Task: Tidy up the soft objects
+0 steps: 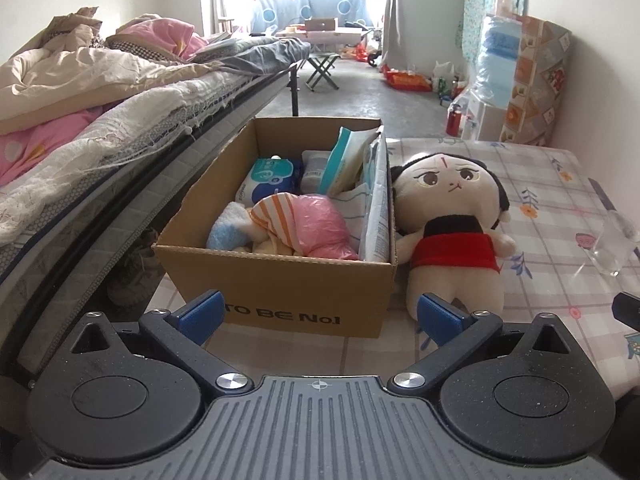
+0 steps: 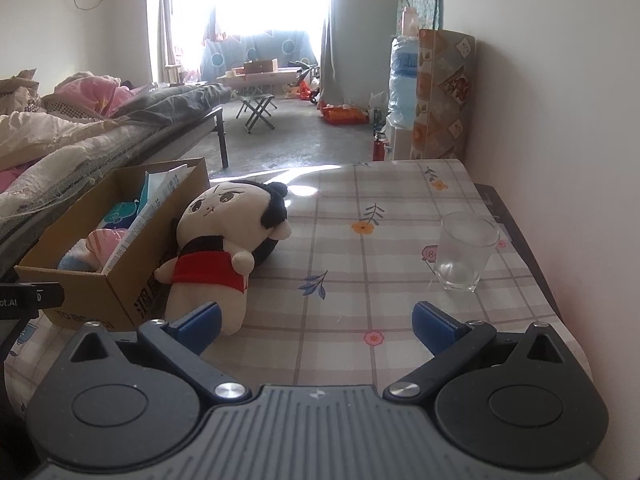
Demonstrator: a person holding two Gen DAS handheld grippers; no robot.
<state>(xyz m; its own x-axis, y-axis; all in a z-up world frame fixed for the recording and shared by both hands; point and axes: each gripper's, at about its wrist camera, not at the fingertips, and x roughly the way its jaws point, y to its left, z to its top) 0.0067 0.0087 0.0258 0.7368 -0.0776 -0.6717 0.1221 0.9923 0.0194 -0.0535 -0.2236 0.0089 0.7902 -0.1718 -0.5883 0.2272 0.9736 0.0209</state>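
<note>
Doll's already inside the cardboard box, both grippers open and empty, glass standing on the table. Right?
Not quite. The doll is not inside the cardboard box; it lies on the table against the box's outer side, as the left wrist view shows. The rest holds: left gripper and right gripper are open and empty, and the glass stands upright.
</note>
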